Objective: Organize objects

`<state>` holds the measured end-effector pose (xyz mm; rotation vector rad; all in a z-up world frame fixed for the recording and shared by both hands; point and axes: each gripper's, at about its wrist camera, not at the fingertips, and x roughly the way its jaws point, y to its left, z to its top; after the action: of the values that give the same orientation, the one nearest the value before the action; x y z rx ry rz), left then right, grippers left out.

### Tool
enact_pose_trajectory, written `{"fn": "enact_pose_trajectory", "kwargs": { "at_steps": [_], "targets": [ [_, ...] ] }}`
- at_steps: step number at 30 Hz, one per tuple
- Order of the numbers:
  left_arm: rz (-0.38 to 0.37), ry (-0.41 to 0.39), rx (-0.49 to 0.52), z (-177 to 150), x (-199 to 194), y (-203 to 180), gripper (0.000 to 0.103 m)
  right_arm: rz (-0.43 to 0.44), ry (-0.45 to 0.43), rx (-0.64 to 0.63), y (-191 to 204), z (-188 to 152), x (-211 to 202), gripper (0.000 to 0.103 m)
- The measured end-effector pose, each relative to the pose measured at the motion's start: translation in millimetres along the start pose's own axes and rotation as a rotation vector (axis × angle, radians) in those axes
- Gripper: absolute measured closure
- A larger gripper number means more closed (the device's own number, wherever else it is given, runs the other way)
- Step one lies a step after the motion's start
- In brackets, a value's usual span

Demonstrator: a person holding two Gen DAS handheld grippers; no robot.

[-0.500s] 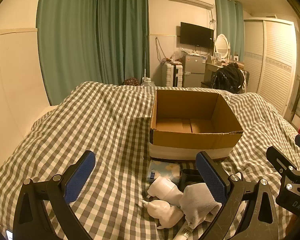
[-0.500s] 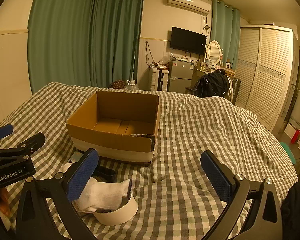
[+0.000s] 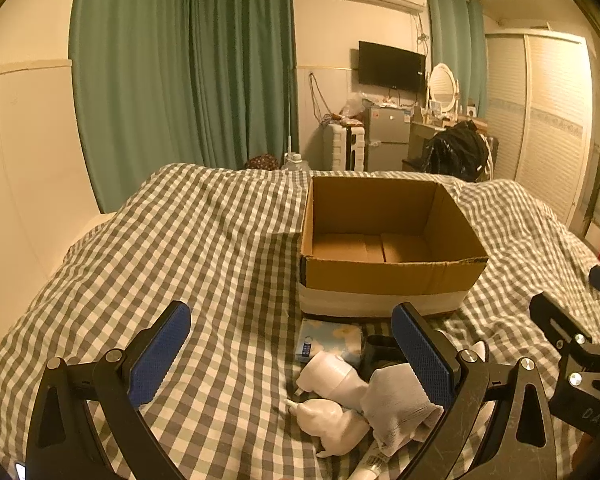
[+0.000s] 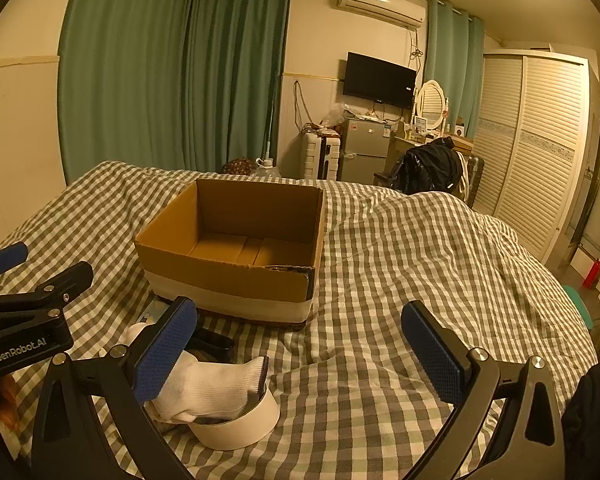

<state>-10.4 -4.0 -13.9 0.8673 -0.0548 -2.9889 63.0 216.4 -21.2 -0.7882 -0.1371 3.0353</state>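
Cardboard box (image 3: 392, 276), rectangular and open-topped, sits on checked bedspread (image 3: 204, 264).

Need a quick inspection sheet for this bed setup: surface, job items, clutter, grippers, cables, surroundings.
Surface: checked bedspread, rumpled.
Job's things: cardboard box open, empty; in front of it a pile: white sock draped over tape roll, two white bottles, blue packet.
Clutter: nothing seen.
Grippers: left gripper and right gripper with jaws open, holding nothing.
Cables: wires on the far wall.
Surroundings: green curtains, TV, wardrobe.
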Motion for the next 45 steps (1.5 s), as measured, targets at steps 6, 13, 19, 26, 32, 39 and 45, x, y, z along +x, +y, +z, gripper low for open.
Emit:
{"fn": "enact_pose_trajectory", "kwargs": {
  "at_steps": [6, 13, 19, 26, 32, 39, 45],
  "targets": [
    [0.001, -0.001, 0.016, 0.1, -0.5, -2.1, 0.000, 0.001, 0.002, -0.003, 0.5, 1.3, 0.0, 0.000],
    [0.000, -0.007, -0.009, -0.5, -3.1, -0.4, 0.000, 0.002, 0.004, -0.006, 2.2, 0.9, -0.3, 0.000],
    [-0.003, -0.010, -0.006, -0.6, -4.6, 0.5, 0.000, 0.008, 0.006, -0.006, 3.0, 0.0, -0.8, 0.000],
    [-0.002, -0.011, -0.015, -0.5, -4.7, 1.4, 0.000, 0.020, 0.012, -0.007, 3.4, -1.0, 0.3, 0.000],
    [0.001, -0.012, -0.012, -0.4, -4.8, 1.1, 0.000, 0.029, 0.021, -0.011, 4.7, -2.9, 1.3, 0.000],
    [0.002, -0.012, -0.009, -0.8, -6.2, 0.8, 0.000, 0.042, 0.032, -0.011, 4.3, -3.5, 2.5, 0.000],
    [-0.002, -0.015, -0.015, -1.8, -6.6, 1.1, 0.000, 0.053, 0.035, -0.016, 6.6, -3.5, 2.6, 0.000]
  ]
}}
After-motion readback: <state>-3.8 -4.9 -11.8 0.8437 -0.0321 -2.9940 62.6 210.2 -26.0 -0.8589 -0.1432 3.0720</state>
